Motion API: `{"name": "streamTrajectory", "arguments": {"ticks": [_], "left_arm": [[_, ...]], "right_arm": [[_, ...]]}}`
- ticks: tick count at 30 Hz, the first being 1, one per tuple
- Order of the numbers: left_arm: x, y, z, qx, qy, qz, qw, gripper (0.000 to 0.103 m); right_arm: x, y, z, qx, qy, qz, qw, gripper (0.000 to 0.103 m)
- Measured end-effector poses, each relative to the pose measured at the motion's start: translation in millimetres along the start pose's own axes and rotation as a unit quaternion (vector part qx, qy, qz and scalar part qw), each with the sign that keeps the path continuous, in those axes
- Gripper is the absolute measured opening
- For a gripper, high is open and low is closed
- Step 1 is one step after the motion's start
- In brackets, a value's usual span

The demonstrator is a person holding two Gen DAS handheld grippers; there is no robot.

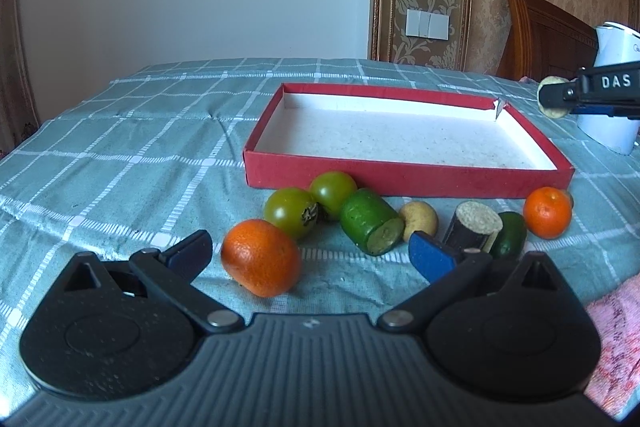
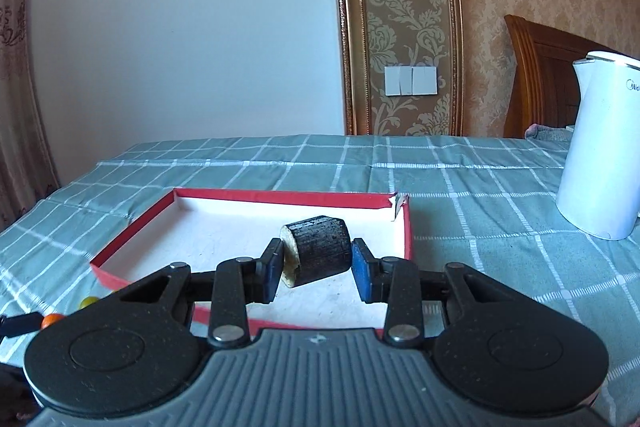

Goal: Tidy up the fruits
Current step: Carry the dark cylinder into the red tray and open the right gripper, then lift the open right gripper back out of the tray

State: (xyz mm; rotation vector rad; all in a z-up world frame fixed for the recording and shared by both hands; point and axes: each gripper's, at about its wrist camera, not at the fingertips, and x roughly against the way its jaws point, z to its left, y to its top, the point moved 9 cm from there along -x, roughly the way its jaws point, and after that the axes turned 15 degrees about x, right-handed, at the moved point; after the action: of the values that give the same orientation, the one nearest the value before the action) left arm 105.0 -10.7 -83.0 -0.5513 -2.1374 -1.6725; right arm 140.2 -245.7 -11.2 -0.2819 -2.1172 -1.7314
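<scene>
Right hand-held gripper (image 2: 316,269) is clenched on a dark cane piece (image 2: 318,251), a short cylinder w/ black bark-like skin and pale fibrous cut ends. Its long axis runs left-right across the pads, one cut end against the left pad; it hangs tilted a bit. It sits above the red tray (image 2: 404,227), over the near-right part of the white floor, apparently not touching it. Judging from this, the coming move is straight down into the tray, then let go; the right arm is the nearer one for that.

Left hand-held gripper (image 1: 308,251) is released, fingers spread wide, low over the bed's green check cloth (image 1: 120,147), in front of the tray. Between its fingers, near the left one, lies an orange (image 1: 260,257), touching neither pad. Rest of the fruit sits in a loose row along the tray's near wall: two green tomatoes (image 1: 312,203), a green cucumber chunk (image 1: 370,221) w/ cut end facing the camera, a small pale round fruit (image 1: 420,219), another dark cane piece (image 1: 474,229), a 2nd green chunk (image 1: 510,235), a 2nd orange (image 1: 547,211). Tray floor looks bare in the left view

White kettle (image 2: 600,151) stands right of the tray, well apart
</scene>
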Motion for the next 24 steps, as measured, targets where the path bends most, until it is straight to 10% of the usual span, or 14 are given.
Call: {"name": "streamTrajectory", "arguments": {"ticks": [11,13,24], "left_arm": [[-5,-2,2,0.005,0.002,0.017,0.9998,0.103],[-4,-2,2,0.006,0.001,0.015,0.9999,0.103],[0,-1,0,0.007,0.000,0.004,1.0000,0.103]], "right_arm": [[-73,-26,-11,0.010,-0.026,0.078,0.997,0.039],[-74,-27,-10,0.018,-0.037,0.079,0.996,0.065],[11,-18,-15,0.014,-0.037,-0.010,0.999,0.073]]}}
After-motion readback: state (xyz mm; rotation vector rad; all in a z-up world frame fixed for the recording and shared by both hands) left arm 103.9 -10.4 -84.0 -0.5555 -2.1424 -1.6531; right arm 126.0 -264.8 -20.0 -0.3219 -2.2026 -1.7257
